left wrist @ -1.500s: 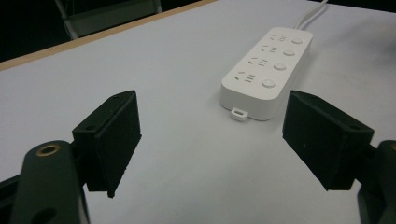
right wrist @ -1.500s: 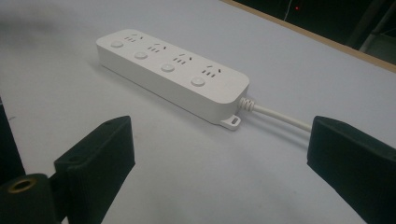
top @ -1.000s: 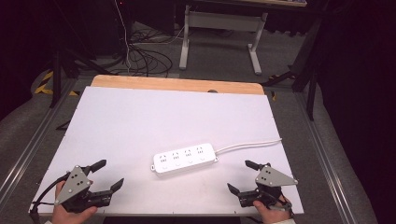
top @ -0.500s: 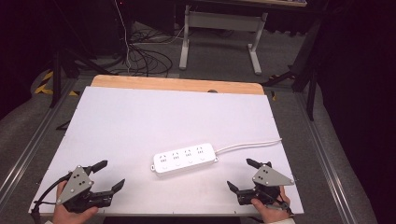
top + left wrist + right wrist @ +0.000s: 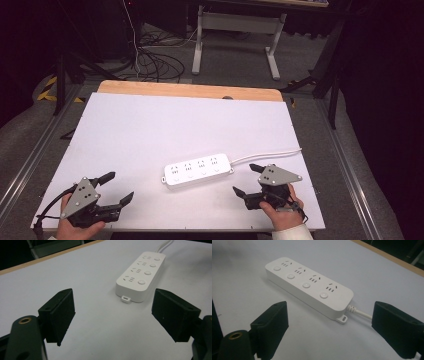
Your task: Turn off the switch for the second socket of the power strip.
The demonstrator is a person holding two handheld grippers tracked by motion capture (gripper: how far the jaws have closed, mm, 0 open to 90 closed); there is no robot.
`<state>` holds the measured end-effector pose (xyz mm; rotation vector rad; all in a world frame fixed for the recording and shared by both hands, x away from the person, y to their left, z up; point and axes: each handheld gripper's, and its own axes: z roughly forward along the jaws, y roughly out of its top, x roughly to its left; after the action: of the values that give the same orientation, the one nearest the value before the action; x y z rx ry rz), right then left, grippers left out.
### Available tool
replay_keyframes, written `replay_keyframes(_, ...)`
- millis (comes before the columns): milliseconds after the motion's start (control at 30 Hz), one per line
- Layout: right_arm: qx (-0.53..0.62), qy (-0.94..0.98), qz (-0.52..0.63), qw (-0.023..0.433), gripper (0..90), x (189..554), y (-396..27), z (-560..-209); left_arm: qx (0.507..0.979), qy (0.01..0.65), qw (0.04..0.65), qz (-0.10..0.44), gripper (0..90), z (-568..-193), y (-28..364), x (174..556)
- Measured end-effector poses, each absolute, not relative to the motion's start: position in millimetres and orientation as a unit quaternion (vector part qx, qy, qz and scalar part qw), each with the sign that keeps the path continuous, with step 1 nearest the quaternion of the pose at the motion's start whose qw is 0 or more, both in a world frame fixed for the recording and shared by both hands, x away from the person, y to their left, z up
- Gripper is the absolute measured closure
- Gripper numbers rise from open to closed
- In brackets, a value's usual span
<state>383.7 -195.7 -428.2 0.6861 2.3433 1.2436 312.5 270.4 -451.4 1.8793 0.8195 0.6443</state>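
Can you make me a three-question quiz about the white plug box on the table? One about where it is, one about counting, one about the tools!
1. Where is the power strip?
A. Between the two tools on the table
B. On the floor
C. Held in the left tool

2. How many round buttons does the strip have?
A. Two
B. Four
C. Six

3. How is the right tool now?
A. Shut on the cord
B. Shut on the strip
C. Open, holding nothing

Answers:
1. A: in the high view it lies flat on the white top, with the left tool on one side and the right tool on the other.
2. B: the right gripper view shows four buttons in a row, one by each socket.
3. C: its jaws stand apart with only bare table between them, though they have just been closing a little.
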Motion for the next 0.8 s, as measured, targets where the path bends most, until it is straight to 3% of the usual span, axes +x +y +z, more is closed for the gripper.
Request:
replay_keyframes(300, 0.223, 0.850, 0.442, 0.180, 14.7, 395.1, -173.6, -414.6, 0.772, 0.333, 0.477, 0.256, 19.3, -451.6, 269.7, 312.2)
replay_keyframes(800, 0.207, 0.860, 0.428, 0.188, 22.9, 413.2, -135.8, -405.2, 0.773, 0.330, 0.476, 0.259, 19.3, -451.3, 269.7, 312.0)
